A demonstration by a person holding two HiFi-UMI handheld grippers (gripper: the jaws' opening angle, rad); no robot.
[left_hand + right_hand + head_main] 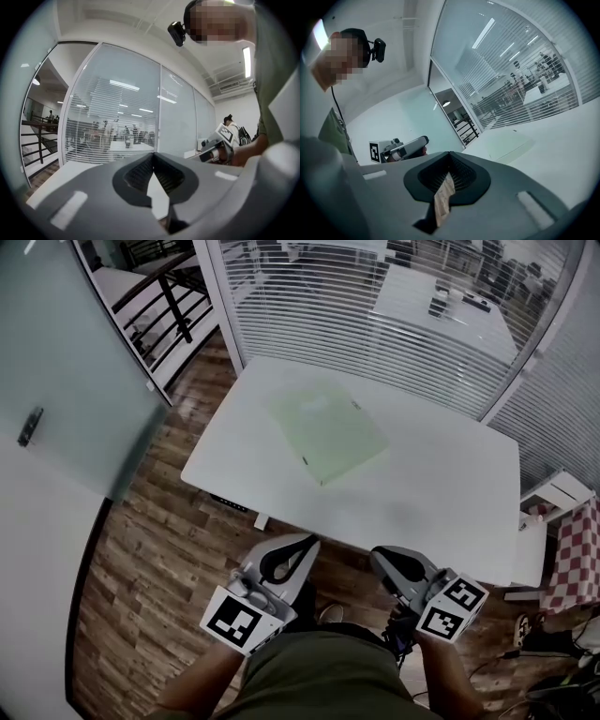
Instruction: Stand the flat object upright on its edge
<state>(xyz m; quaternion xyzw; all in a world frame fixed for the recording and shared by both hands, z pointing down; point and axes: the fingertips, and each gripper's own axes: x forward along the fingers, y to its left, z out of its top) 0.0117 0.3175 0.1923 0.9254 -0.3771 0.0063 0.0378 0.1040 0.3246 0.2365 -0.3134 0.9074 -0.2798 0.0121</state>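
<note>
A flat pale green object (330, 434), like a thin book or folder, lies flat on the white table (441, 502); the right gripper view shows it as a pale slab (511, 146). My left gripper (302, 547) is held near the person's body, short of the table's near edge, jaws shut with nothing between them. My right gripper (377, 559) hangs beside it, also shut and empty. In the left gripper view the jaw tips (153, 154) meet, and the right gripper (216, 144) shows at the right. In the right gripper view the tips (450, 154) meet too, with the left gripper (401, 147) at the left.
The table stands against a glass wall with blinds (394, 324). A frosted glass door (66, 381) is at the left, over a wooden floor (141, 559). A white stand (553, 498) and a red checked cloth (577, 559) are at the table's right end.
</note>
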